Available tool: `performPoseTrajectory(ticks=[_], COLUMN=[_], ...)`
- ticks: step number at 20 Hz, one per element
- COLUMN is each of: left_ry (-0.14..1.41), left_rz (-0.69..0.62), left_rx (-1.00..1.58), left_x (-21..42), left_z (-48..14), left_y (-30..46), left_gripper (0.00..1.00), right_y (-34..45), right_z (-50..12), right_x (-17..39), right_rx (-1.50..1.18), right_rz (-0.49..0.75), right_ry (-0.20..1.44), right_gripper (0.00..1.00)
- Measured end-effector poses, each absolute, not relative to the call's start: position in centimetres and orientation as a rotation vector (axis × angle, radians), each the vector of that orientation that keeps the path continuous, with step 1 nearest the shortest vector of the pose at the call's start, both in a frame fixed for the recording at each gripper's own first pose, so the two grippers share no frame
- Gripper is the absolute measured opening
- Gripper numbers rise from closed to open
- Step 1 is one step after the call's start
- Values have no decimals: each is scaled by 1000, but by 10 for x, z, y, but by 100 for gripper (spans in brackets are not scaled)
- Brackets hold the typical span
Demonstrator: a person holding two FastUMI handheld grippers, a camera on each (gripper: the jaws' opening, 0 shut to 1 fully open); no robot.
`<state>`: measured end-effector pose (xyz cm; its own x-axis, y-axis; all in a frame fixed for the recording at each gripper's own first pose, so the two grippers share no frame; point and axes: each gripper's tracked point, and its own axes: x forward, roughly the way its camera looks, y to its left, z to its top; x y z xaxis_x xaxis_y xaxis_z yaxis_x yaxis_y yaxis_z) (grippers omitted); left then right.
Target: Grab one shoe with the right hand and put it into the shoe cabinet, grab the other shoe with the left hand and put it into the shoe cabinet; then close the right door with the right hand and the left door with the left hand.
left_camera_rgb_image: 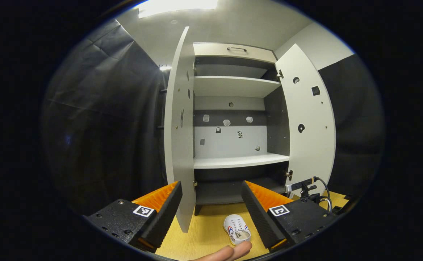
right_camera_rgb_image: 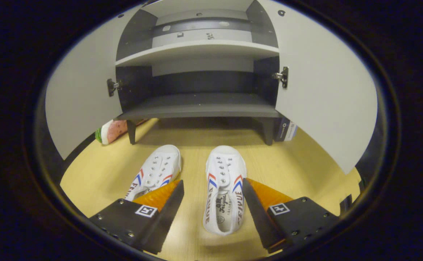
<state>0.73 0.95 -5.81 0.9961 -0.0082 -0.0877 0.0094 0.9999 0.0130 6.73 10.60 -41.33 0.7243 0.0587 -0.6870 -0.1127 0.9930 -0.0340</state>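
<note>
I hold my right gripper [right_camera_rgb_image: 213, 197] with jaws open around the right white canvas shoe [right_camera_rgb_image: 224, 188] on the yellow wooden worktop [right_camera_rgb_image: 291, 163] before the open grey shoe cabinet [right_camera_rgb_image: 197, 105], my left gripper [left_camera_rgb_image: 211, 204] also open, and closing off-centre could knock the shoe aside.

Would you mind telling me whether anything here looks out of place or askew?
Nothing looks damaged or spilled. The two shoes, left shoe and right shoe, lie upright on the floor before the open cabinet, the left one angled slightly.
</note>
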Motion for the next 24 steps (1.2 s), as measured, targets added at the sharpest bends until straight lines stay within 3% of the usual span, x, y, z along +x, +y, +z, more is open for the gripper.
performPoseTrajectory(ticks=[1, 2, 5, 6, 7, 9, 10, 11, 12, 16, 24], left_ry=[92, 100, 120, 125, 130, 137, 139, 142, 145, 130, 133], left_rz=[-7, -9, -16, -19, -23, -17, -18, -22, -27, -31, -44], left_rx=[10, 9, 1, -1, 0, -3, -7, -9, -9, 7, 5], left_x=[8, 10, 12, 12, 13, 15, 14, 13, 13, 10, 7], left_z=[-60, -64, -71, -74, -76, -79, -81, -82, -84, -82, -86], left_y=[11, 12, 12, 12, 11, 13, 12, 11, 10, 10, 4], left_gripper=[99, 99, 99, 100, 99, 99, 100, 100, 100, 100, 99], right_y=[107, 113, 112, 105, 109, 108, 112, 116, 116, 108, 103], right_z=[-423, -434, -452, -462, -465, -473, -471, -461, -465, -450, -416], right_x=[67, 65, 68, 69, 70, 85, 85, 78, 86, 90, 91], right_rx=[-66, -54, -63, -69, -55, -30, -35, -14, -13, 14, 62], right_rz=[89, 109, 79, 37, 42, 43, 44, 83, 87, 95, 147], right_ry=[777, 807, 854, 873, 883, 858, 844, 830, 792, 638, 510], right_gripper=[90, 76, 69, 43, 33, 31, 13, 12, 1, 1, 1])
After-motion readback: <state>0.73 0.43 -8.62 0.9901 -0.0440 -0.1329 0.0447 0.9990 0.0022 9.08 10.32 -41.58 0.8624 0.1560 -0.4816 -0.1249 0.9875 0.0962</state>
